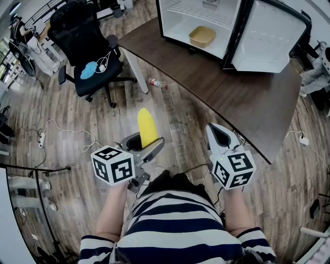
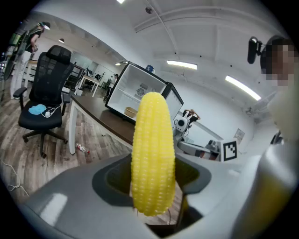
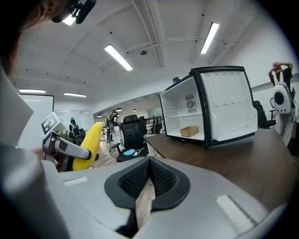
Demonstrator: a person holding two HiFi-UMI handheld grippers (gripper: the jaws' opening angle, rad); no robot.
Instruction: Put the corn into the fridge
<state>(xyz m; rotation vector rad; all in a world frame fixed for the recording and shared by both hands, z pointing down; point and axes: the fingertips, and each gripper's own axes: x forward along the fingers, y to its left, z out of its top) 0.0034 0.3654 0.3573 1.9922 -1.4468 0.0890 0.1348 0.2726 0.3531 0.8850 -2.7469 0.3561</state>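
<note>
Your left gripper (image 1: 146,146) pinches the corn (image 2: 153,154) near its bottom end, so most of it sticks out past the fingertips. That looks handy, because the long end can go in first. Well ahead of those tips, the fridge (image 1: 172,18) sits on the table (image 1: 242,98) with its door open, ready for the corn. Your right gripper (image 1: 220,135) has its fingers pressed together on nothing. I think it just waits beside the left one.

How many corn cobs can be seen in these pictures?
1. The corn is gripped in the left gripper, over the floor in front of the table. The open fridge shows only a tan tray inside, no corn.
</note>
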